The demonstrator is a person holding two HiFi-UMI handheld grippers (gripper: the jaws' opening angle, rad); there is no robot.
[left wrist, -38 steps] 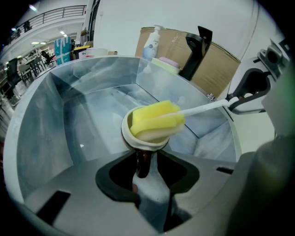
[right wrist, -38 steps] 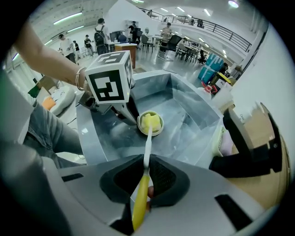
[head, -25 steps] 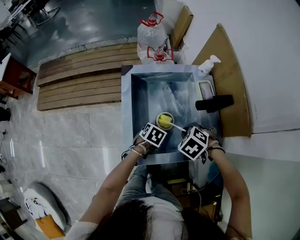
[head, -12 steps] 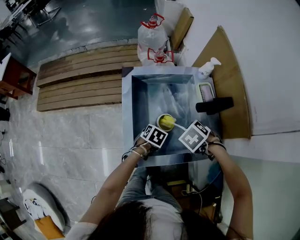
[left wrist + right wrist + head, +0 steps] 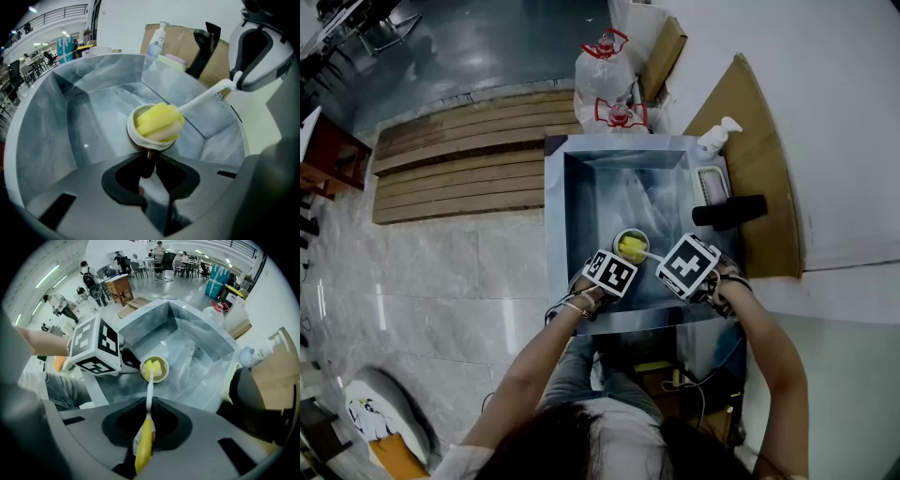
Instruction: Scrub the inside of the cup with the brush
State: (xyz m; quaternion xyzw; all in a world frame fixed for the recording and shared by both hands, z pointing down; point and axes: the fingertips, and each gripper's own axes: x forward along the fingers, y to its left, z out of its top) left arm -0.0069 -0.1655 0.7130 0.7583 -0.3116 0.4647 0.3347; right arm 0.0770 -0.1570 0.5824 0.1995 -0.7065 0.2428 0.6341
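Observation:
A small cream cup (image 5: pixel 630 246) with a brown outside sits low in the steel sink (image 5: pixel 581 197). My left gripper (image 5: pixel 622 260) reaches it from the near side, and its jaws pinch the cup's brown handle (image 5: pixel 148 159). The brush has a yellow grip (image 5: pixel 144 441), a white stem (image 5: pixel 201 98) and a yellow sponge head (image 5: pixel 158 122) that fills the cup's mouth. My right gripper (image 5: pixel 147 425) is shut on that grip and stands to the right of the cup (image 5: pixel 162 374). The cup's inside is hidden by the sponge.
A white soap bottle (image 5: pixel 717 131), a pink sponge tray (image 5: pixel 710 183) and a black faucet (image 5: pixel 729 208) line the sink's right rim. A plastic bag of bottles (image 5: pixel 605 75) stands behind the sink. Wooden slats (image 5: pixel 459 159) lie on the floor to the left.
My left gripper's jaws have closed on the cup's handle. The right gripper has shifted a little away from me and turned, with the brush head staying in the cup.

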